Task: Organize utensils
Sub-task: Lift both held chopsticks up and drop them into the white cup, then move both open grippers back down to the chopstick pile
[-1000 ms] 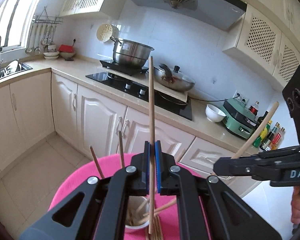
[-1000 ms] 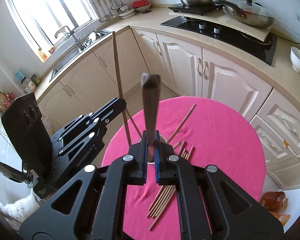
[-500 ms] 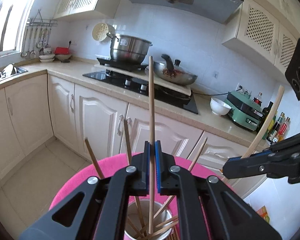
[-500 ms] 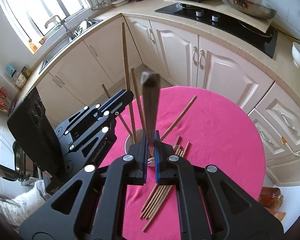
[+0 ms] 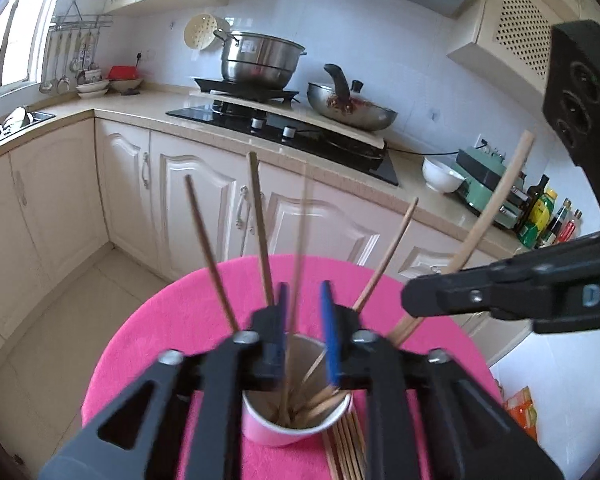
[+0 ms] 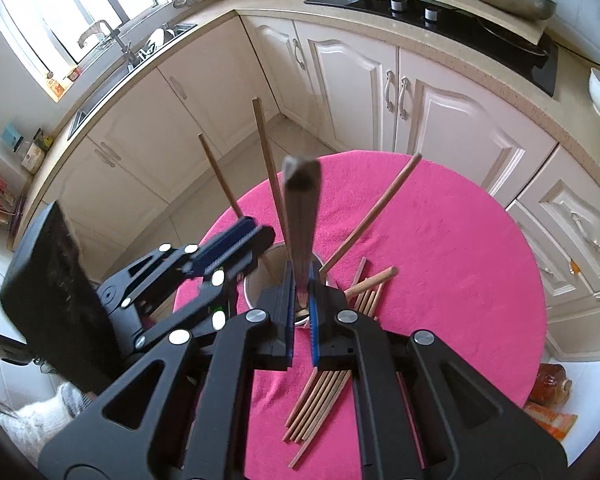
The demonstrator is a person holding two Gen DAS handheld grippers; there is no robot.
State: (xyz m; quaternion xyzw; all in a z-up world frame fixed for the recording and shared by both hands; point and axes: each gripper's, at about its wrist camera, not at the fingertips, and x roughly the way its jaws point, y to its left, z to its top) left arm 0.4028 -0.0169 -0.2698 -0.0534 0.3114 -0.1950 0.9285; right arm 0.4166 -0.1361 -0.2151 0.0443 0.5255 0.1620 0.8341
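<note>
Opening over the cup (image 5: pixel 296 420), the left gripper (image 5: pixel 303 320) frees a light, stiff chopstick (image 5: pixel 296 280); the right gripper (image 6: pixel 300 300) clamps a slippery metal spoon handle (image 6: pixel 300 200) low

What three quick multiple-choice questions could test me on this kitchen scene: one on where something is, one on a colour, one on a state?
1. Where do the loose chopsticks lie?
A. On the cloth beside the cup
B. In the sink
C. On the stove

2. What colour is the table cloth?
A. Green
B. White
C. Pink

3. How do the left gripper's jaws stand?
A. Clamped on a bowl
B. Parted, a chopstick loose between them
C. Shut on a spoon

Answers: 1 A, the bundle rests flat next to the cup. 2 C, bright pink fabric covers the round table. 3 B, a gap shows on both sides of the blurred chopstick; the jaws have just been opening.
</note>
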